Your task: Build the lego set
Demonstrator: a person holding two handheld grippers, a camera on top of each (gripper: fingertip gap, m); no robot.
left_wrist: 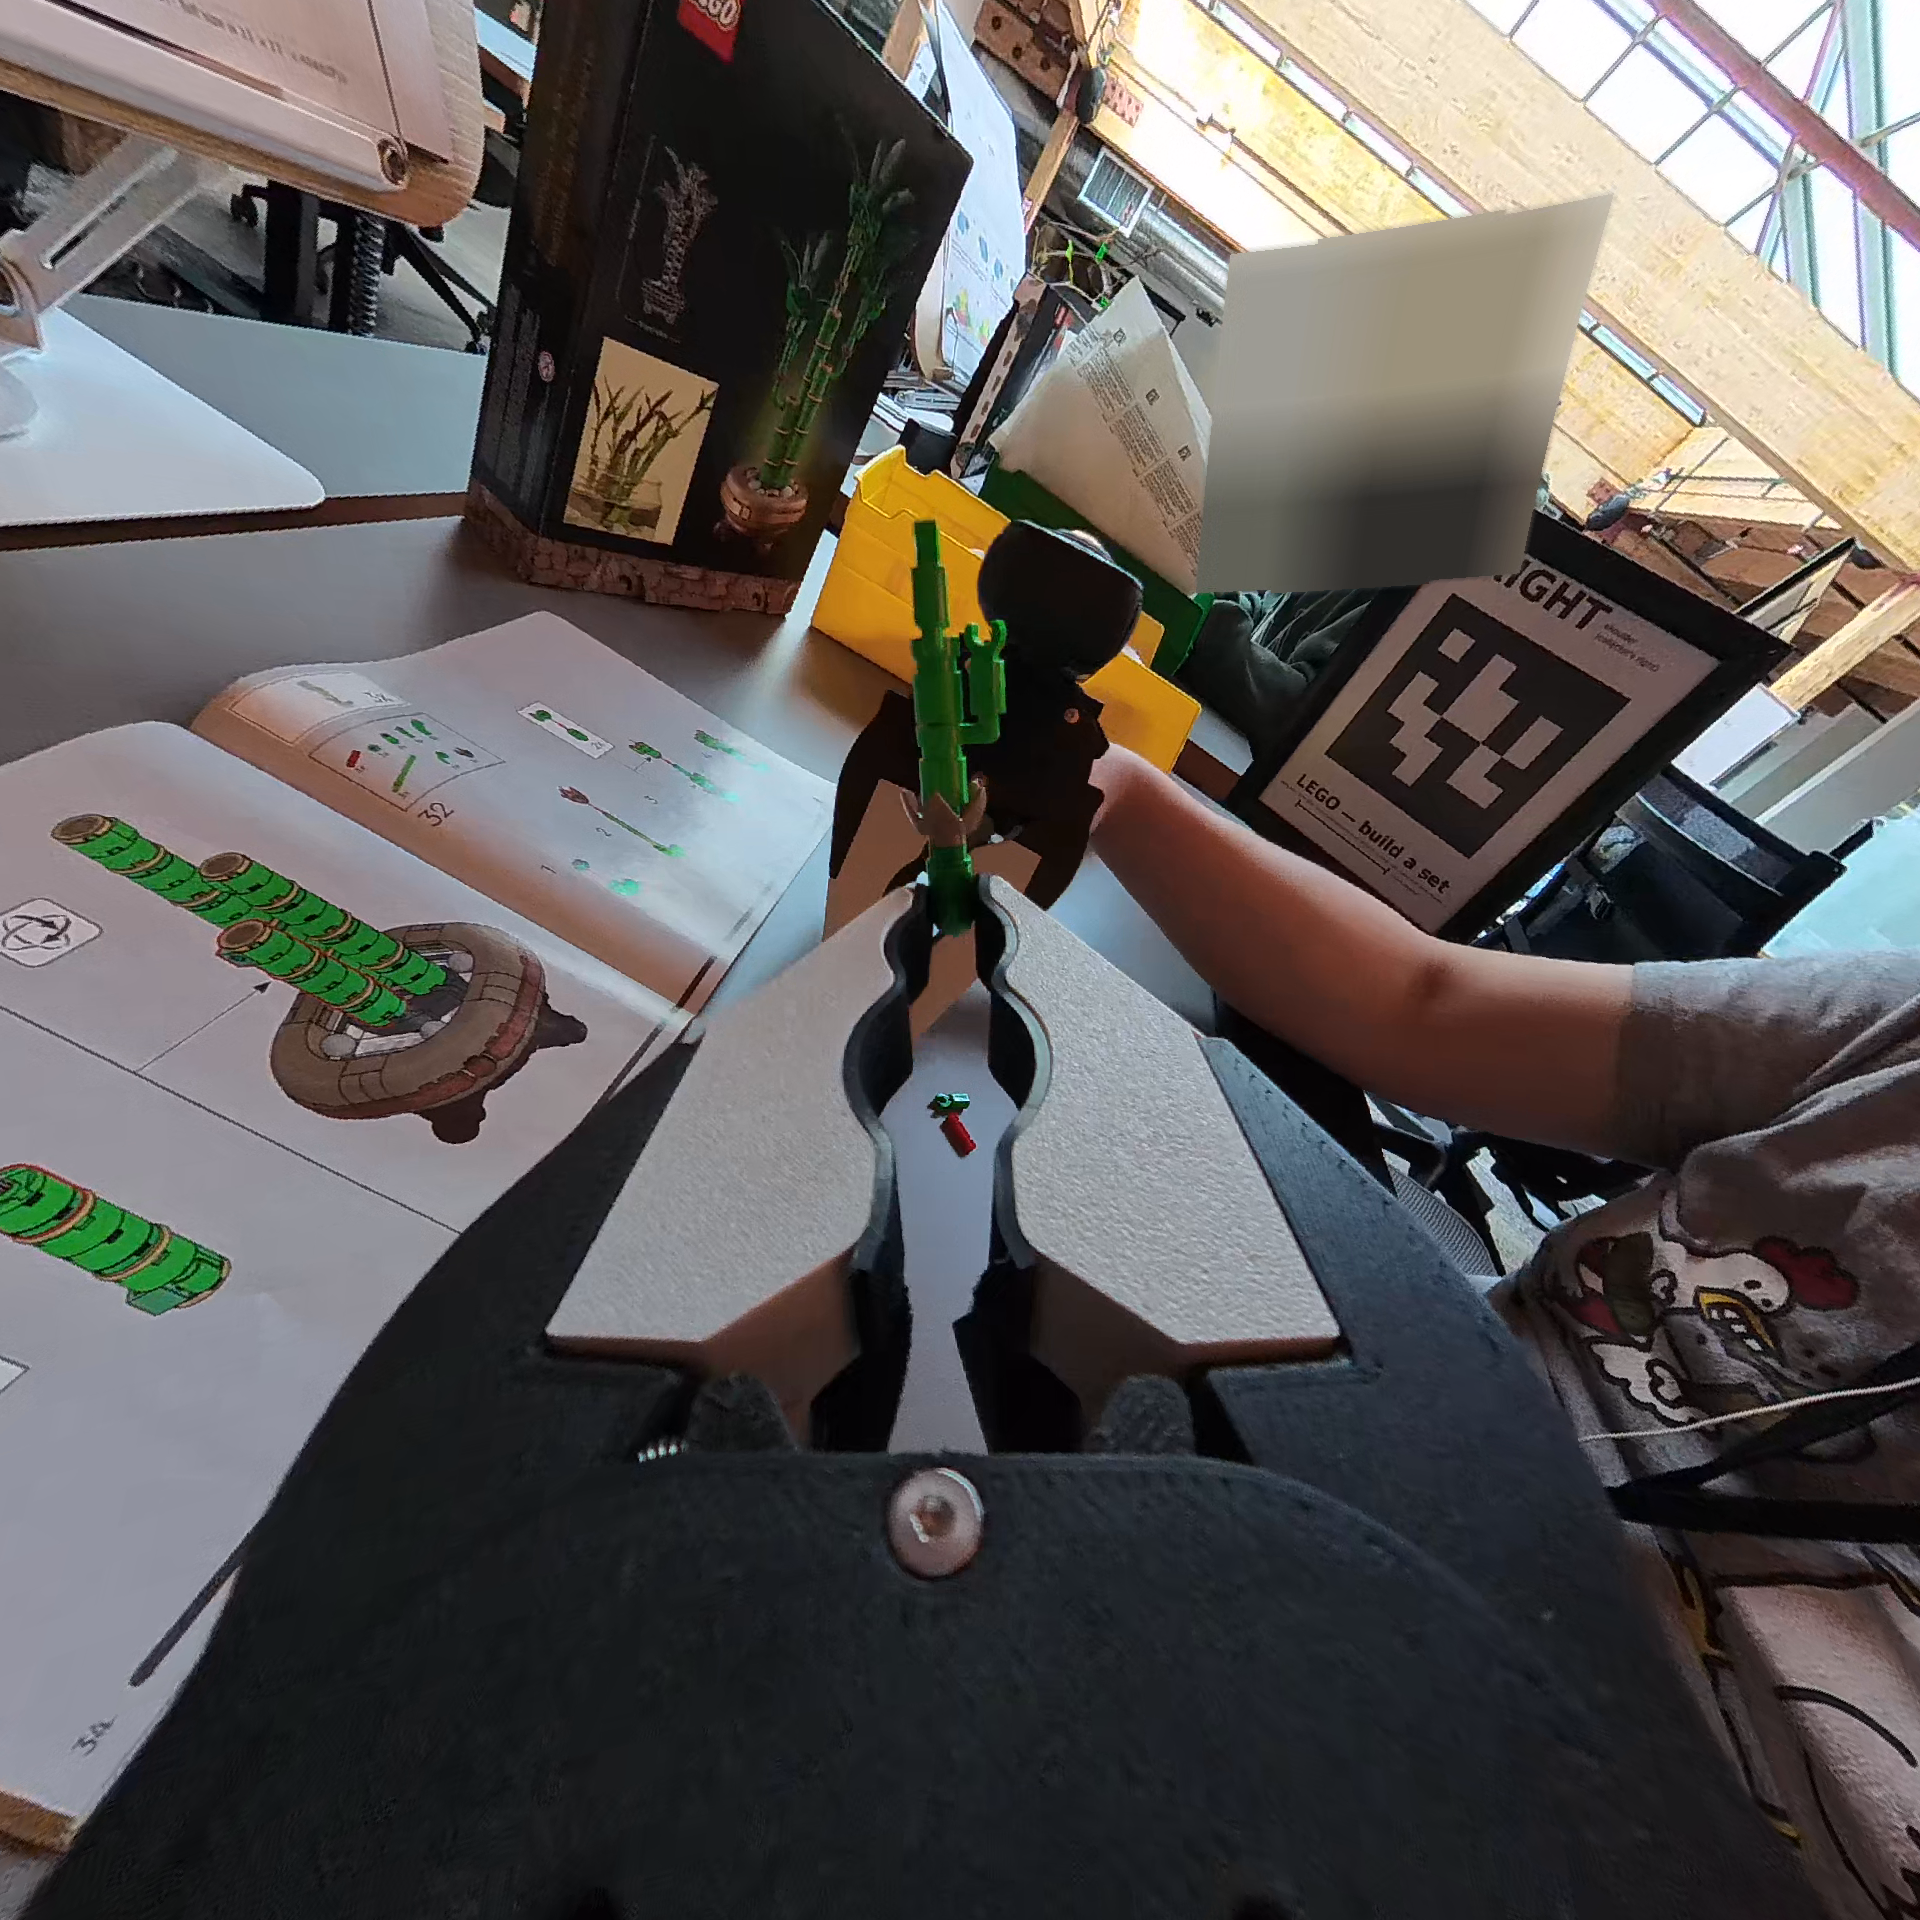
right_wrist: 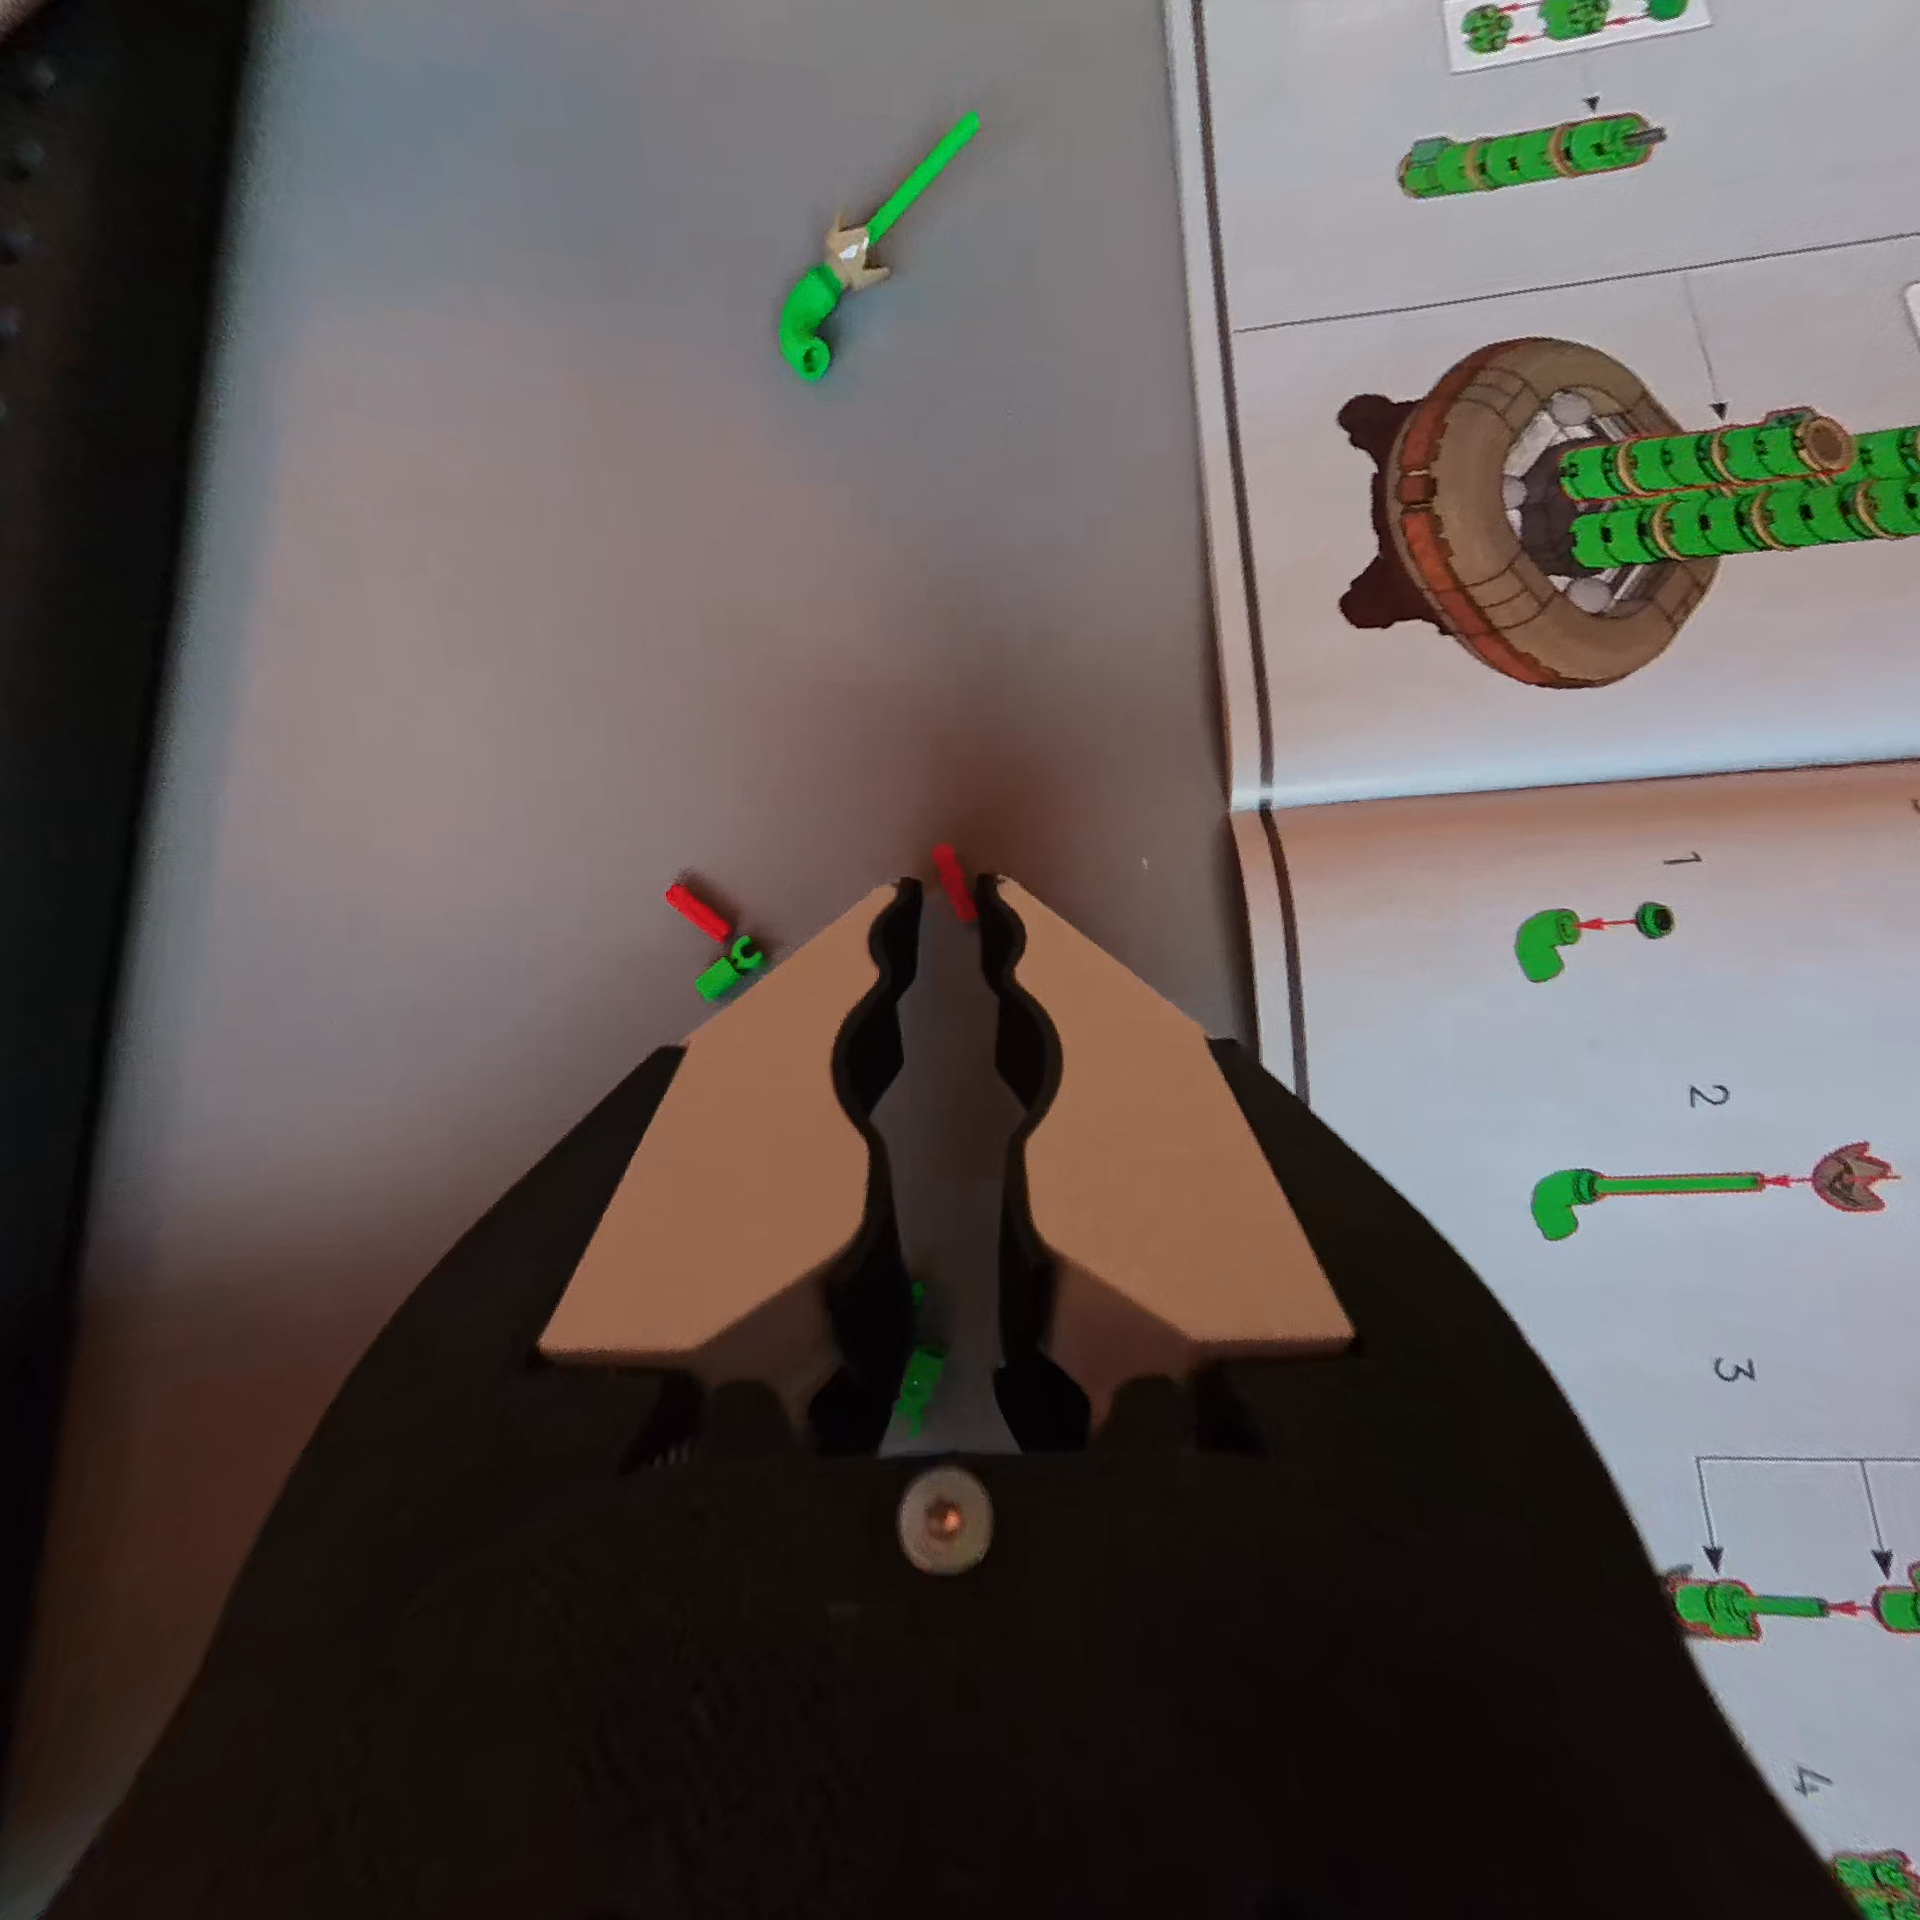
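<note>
My left gripper [left_wrist: 945, 914] is shut on the bottom of a green bamboo stalk [left_wrist: 938, 717] with a tan collar and a side clip, and holds it upright above the grey table. Behind the stalk, my right gripper [left_wrist: 997, 790] points down at the table. In the right wrist view my right gripper [right_wrist: 951, 891] has its jaws nearly closed around a small red pin [right_wrist: 954, 883] at the tips. A second red pin [right_wrist: 696, 912] and a green clip piece [right_wrist: 729, 971] lie just left of it. A green elbow with a tan flower and a green bar [right_wrist: 862, 249] lies farther ahead.
The open instruction booklet [left_wrist: 312, 1039] lies left of the left gripper and shows at the right of the right wrist view [right_wrist: 1558, 748]. The set's dark box [left_wrist: 707, 312], a yellow bin [left_wrist: 883, 561] and a black-and-white marker sign [left_wrist: 1455, 748] stand behind. A person's arm [left_wrist: 1351, 987] reaches in. Some 15 cm of space lies between my two pairs of fingers. Measured from the fingertips, the green clip piece [right_wrist: 729, 971] is 4 cm or so from the right gripper and 15 cm from the left.
</note>
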